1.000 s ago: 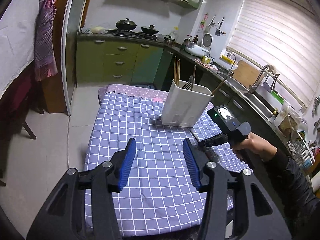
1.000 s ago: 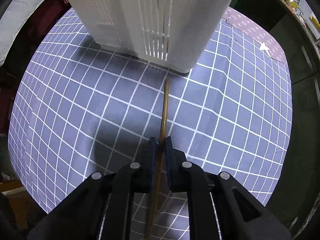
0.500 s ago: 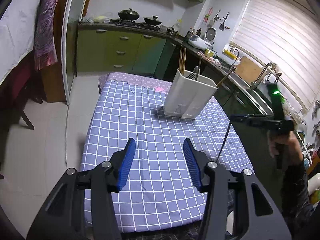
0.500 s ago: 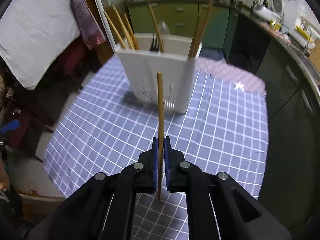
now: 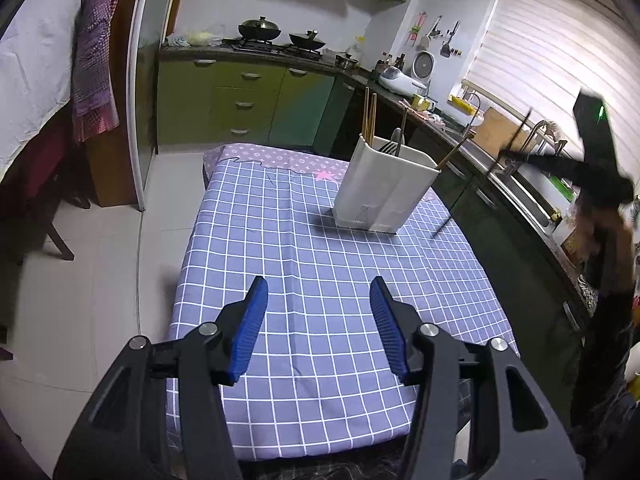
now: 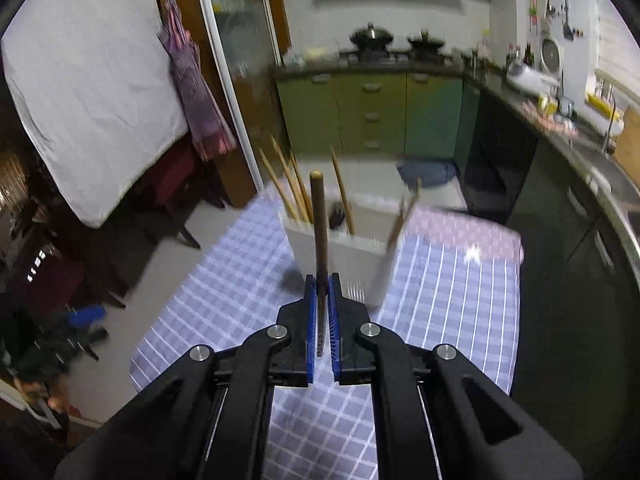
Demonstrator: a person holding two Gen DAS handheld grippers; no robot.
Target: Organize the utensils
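A white utensil holder (image 5: 380, 184) (image 6: 344, 256) stands on the blue-checked tablecloth (image 5: 320, 260) with several chopsticks, a fork and a spoon in it. My right gripper (image 6: 322, 280) is shut on a brown wooden chopstick (image 6: 320, 220), which points forward and up, above the near side of the holder. In the left wrist view the right gripper (image 5: 502, 155) is a blur, raised to the right of the holder, with the chopstick (image 5: 444, 226) hanging slanted below it. My left gripper (image 5: 318, 284) hovers over the near cloth, jaws opening, nothing between them.
A dark counter with a sink (image 5: 520, 192) runs along the right of the table. Green cabinets (image 5: 240, 100) and a stove with woks (image 5: 280, 34) stand at the back. A person's hand and dark sleeve (image 5: 608, 240) hold the right gripper. Tiled floor lies to the left.
My right gripper has lifted the chopstick off the cloth beside the holder and risen high to the holder's right. The left gripper has stayed nearly in place.
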